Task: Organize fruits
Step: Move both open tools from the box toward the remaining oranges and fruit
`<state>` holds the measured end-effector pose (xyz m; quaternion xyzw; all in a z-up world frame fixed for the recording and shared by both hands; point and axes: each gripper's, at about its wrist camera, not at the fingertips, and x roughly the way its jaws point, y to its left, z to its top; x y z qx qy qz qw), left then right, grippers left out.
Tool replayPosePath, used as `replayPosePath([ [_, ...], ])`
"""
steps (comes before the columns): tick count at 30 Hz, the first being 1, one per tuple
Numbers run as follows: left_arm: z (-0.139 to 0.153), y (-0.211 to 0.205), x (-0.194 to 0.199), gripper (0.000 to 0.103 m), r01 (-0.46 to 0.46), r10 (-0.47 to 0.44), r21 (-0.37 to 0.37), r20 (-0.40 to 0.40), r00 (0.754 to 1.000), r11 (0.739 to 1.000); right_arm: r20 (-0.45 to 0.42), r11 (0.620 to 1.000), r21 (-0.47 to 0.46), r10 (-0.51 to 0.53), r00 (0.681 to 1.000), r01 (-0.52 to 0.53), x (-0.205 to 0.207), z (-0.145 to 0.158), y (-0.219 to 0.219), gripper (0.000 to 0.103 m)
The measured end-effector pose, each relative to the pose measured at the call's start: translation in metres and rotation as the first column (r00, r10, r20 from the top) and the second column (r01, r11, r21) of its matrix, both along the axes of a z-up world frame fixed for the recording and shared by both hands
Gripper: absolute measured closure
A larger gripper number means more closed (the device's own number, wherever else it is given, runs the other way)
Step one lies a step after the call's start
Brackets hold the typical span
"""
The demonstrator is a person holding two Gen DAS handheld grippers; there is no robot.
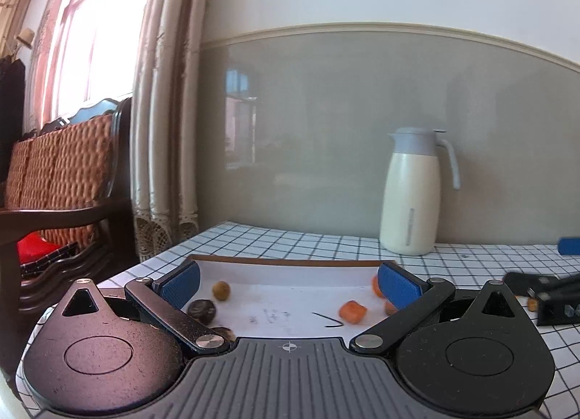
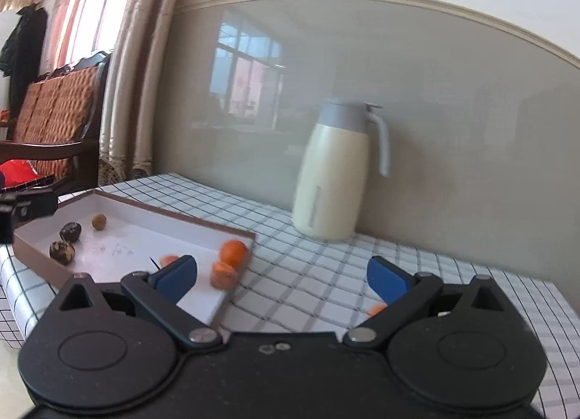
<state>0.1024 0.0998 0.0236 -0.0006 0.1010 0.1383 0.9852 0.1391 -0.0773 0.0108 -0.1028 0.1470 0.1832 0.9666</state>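
A shallow white tray with a brown rim (image 1: pixel 290 260) (image 2: pixel 174 212) lies on the checked tablecloth. In it are two dark round fruits (image 2: pixel 70 231) (image 2: pixel 62 251), a small olive-brown fruit (image 1: pixel 221 290) (image 2: pixel 99 221) and several small orange fruits (image 1: pixel 352 312) (image 2: pixel 233 252). My left gripper (image 1: pixel 288 283) is open and empty, its blue pads on either side of the tray's near part. My right gripper (image 2: pixel 282 275) is open and empty, over the cloth at the tray's right corner. A small orange piece (image 2: pixel 377 309) lies on the cloth by its right finger.
A cream thermos jug with a grey lid (image 1: pixel 413 194) (image 2: pixel 335 172) stands against the grey wall panel. The other gripper (image 1: pixel 543 290) shows at the right. A wooden sofa (image 1: pixel 61 179) and curtain (image 1: pixel 163 128) are left of the table edge.
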Motion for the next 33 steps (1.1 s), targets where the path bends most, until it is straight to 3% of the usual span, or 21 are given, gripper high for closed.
replayPosePath([
  [4,0.001,-0.014,-0.004,0.000,0.026,-0.026,-0.005,-0.006,1.000,1.000,0.029,0.995,0.084,-0.053,0.998,0.051,-0.013,0.009,-0.025,0.008],
  [16,0.004,-0.046,-0.016,0.000,0.098,-0.098,-0.006,0.021,0.995,0.995,0.065,0.993,0.054,-0.111,0.992,0.107,-0.026,0.012,-0.059,0.007],
  [33,-0.001,-0.084,-0.005,0.000,0.154,-0.154,0.032,-0.012,0.988,0.988,0.051,0.989,0.022,-0.144,0.988,0.143,-0.031,0.007,-0.092,0.009],
])
